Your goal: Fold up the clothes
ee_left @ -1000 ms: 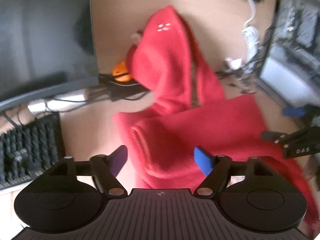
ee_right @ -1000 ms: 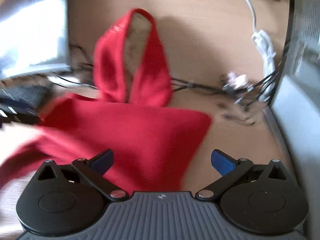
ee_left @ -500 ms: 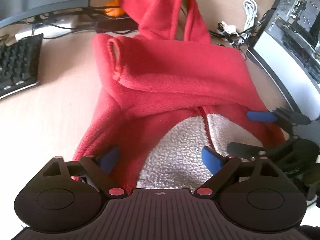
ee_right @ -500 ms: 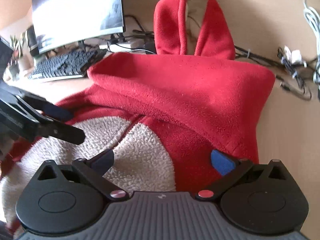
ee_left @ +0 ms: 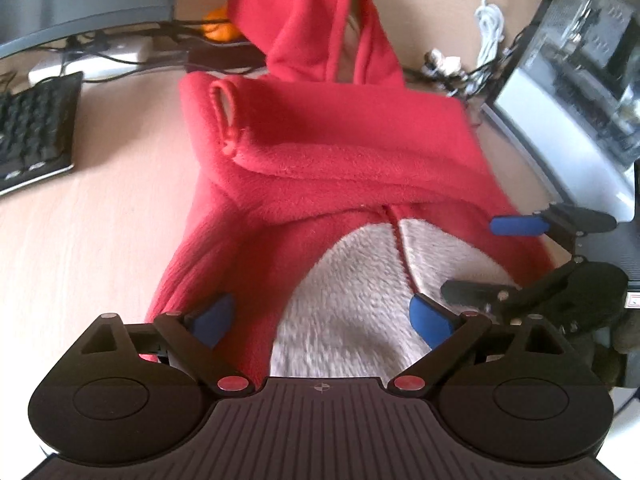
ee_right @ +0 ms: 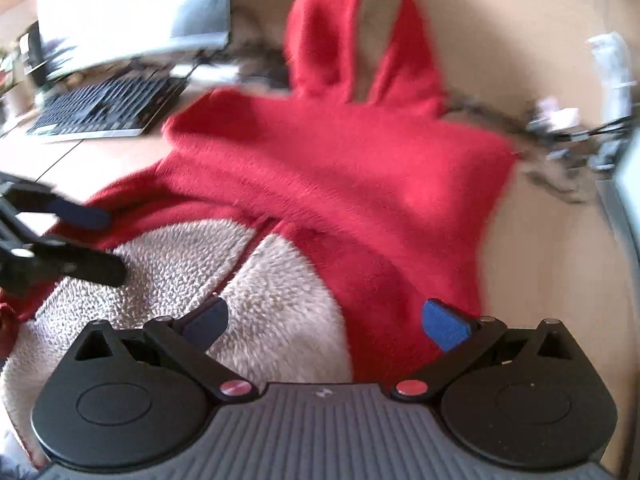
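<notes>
The red fleece hoodie (ee_left: pixel 344 168) lies on the wooden bench (ee_left: pixel 80 216), hood toward the far side and its pale lining (ee_left: pixel 352 288) turned up nearest both claws. The left claw (ee_left: pixel 322 314) is spread over the hem, and only its view shows the folded sleeve cuff (ee_left: pixel 224 120) and the right claw (ee_left: pixel 516 256), also spread. The right wrist view, blurred, alone shows the monitor (ee_right: pixel 132 12) and keyboard (ee_right: pixel 108 108).
</notes>
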Demonstrator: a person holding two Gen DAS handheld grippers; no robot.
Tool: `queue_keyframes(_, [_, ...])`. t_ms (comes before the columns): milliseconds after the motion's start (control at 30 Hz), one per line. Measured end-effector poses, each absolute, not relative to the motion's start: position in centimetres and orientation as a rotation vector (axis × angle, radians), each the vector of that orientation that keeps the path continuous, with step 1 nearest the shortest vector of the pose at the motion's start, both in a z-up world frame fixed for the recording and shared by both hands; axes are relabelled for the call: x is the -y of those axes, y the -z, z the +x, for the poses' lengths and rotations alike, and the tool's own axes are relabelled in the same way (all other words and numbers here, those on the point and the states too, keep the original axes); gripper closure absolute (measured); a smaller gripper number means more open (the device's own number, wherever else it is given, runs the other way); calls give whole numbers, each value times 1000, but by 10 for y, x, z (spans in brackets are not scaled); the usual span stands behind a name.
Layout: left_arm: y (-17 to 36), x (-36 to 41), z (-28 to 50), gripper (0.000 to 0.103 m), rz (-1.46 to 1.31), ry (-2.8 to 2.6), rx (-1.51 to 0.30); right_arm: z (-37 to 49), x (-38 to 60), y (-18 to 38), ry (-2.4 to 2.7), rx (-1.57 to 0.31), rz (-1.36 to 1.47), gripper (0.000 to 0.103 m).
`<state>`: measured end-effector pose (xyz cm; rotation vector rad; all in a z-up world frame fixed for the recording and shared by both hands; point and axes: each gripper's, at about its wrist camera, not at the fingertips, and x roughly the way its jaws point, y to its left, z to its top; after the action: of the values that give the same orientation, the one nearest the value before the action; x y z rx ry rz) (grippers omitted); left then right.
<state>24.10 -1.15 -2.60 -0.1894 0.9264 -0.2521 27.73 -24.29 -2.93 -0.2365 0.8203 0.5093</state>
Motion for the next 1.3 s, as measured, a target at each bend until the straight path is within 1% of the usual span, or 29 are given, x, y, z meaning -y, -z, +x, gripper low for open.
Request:
queue_keyframes(67, [19, 2, 222, 6, -207, 295, -907, 254, 252, 17, -453, -814, -196, 0])
queue_keyframes(133, [18, -5, 207, 6, -229, 348, -904, 236, 260, 17, -431, -839, -149, 0])
queue_keyframes(267, [41, -7, 199, 6, -238, 338, -965, 219, 271, 38, -339, -928, -64, 0])
queue_keyframes(333, [43, -3, 196, 5, -211, 341, -947, 211, 276, 44, -301, -902, -20, 0])
queue_keyframes(400, [43, 0, 197, 4, -199, 339, -949, 209, 272, 46, -288, -893, -42, 0])
queue_keyframes(467, [44, 2, 198, 0, -201, 339, -950, 208, 268, 47, -276, -889, -74, 0])
queue_keyframes(667, [47, 18, 194, 0, -76, 320, -940, 202, 268, 51, -271, -855, -85, 0])
queue_keyframes(833, [41, 18, 189, 0, -62, 284, -954, 202, 266, 53, -282, -840, -92, 0])
queue_keyframes(1200, [11, -20, 122, 0, 29, 173, -809, 191, 255, 53, -207, -792, -135, 0])
queue_keyframes(1300, [9, -30, 112, 0, 21, 151, -803, 191, 254, 53, -194, -802, -131, 0])
